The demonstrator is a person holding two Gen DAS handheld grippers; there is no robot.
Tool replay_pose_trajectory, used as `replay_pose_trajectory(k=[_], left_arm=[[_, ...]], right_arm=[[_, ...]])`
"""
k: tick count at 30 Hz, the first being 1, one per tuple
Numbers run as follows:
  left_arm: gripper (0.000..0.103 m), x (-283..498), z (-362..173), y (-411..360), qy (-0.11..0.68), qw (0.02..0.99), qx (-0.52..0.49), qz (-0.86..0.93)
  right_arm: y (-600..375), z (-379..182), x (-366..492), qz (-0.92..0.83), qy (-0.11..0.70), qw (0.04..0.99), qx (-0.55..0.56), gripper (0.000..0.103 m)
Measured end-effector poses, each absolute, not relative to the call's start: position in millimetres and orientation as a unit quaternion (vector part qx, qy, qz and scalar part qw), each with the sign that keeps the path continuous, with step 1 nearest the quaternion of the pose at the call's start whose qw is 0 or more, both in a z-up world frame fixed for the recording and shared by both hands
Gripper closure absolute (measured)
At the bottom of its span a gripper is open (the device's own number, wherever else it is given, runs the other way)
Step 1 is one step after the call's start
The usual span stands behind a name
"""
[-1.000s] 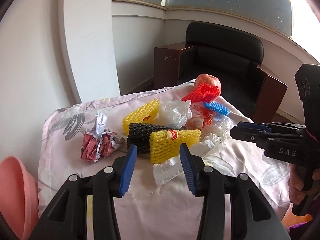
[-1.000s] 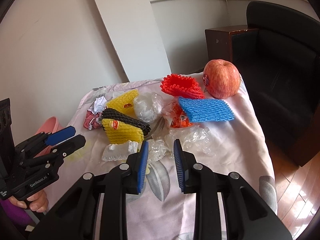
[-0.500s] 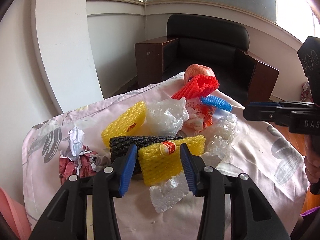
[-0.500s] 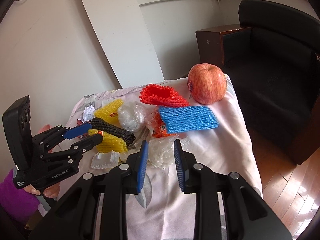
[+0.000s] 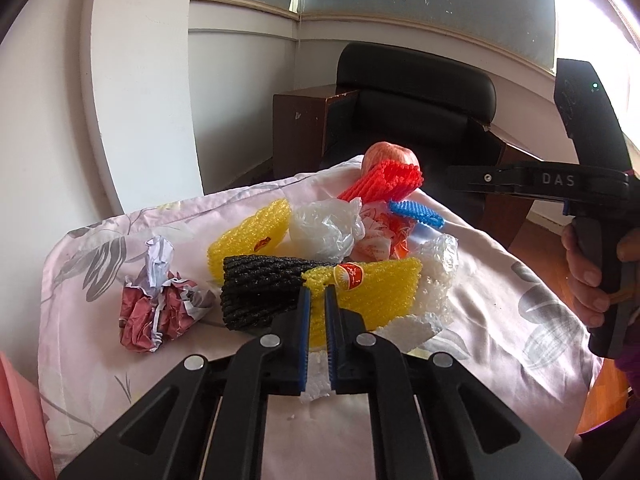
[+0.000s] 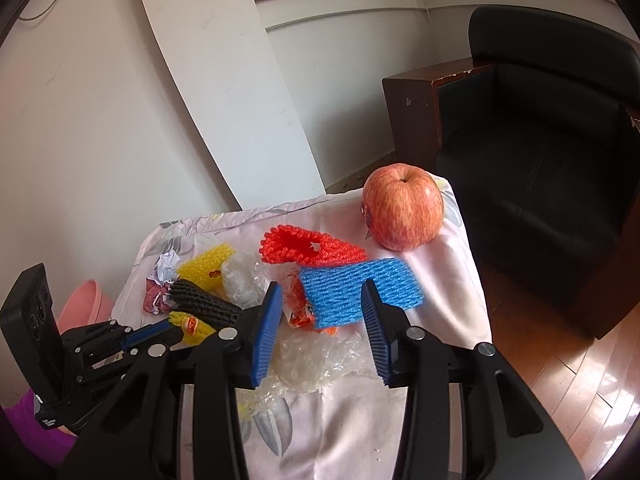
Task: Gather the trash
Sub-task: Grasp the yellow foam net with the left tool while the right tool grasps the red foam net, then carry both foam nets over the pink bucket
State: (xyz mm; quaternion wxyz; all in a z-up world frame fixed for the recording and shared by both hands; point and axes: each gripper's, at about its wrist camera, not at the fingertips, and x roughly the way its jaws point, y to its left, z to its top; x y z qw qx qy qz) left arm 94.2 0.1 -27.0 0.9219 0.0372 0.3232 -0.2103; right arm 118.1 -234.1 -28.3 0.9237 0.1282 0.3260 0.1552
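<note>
A heap of trash lies on a small table with a floral pink cloth (image 5: 500, 300). My left gripper (image 5: 316, 300) is shut on the near yellow foam net (image 5: 372, 292), beside a black foam net (image 5: 256, 292). A crumpled red-and-white wrapper (image 5: 156, 304) lies to the left. My right gripper (image 6: 320, 312) is open, its blue pads either side of a blue foam net (image 6: 356, 292) and above clear plastic (image 6: 316, 360). A red foam net (image 6: 308, 246) and a second yellow net (image 6: 208, 266) lie behind.
A red apple (image 6: 402, 212) sits at the table's far right corner. A black armchair (image 6: 540, 160) with a brown side stands behind. A pink bin (image 6: 82, 308) is at the table's left. A white board (image 6: 224, 80) leans on the wall.
My left gripper has closed from wide open onto the near yellow foam net. My right gripper has opened wider and moved forward over the blue foam net.
</note>
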Motion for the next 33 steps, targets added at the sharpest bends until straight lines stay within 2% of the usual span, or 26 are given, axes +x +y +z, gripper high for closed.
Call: replay_pose_trajectory(k=[7, 15, 16, 18, 20, 33], left_arm=[[0.097, 72.9, -12.9, 19.2, 0.312, 0.931, -0.006, -0.191], [0.097, 62.3, -5.9, 35.7, 0.307, 0.936, -0.027, -0.17], [0.097, 61.6, -6.0, 37.2, 0.308, 0.936, -0.028, -0.166], [0.097, 60.4, -6.9, 40.1, 0.31, 0.937, -0.031, -0.16], [0.097, 58.2, -6.4, 41.7, 0.308, 0.938, -0.032, -0.153], [0.097, 32.3, 21.2, 52.9, 0.277, 0.955, -0.041, -0.101]], right_arm=[[-228.9, -24.5, 137.8, 0.151, 0.314, 0.929, 0.125, 0.061], [-218.1, -36.0, 162.6, 0.133, 0.336, 0.924, 0.122, 0.062], [-218.6, -37.7, 163.4, 0.131, 0.338, 0.923, 0.127, 0.065], [-219.4, -41.5, 164.6, 0.127, 0.346, 0.92, 0.134, 0.085], [-221.4, -45.2, 165.1, 0.126, 0.352, 0.917, 0.141, 0.094], [-217.8, -13.7, 115.6, 0.152, 0.301, 0.929, 0.15, 0.095]])
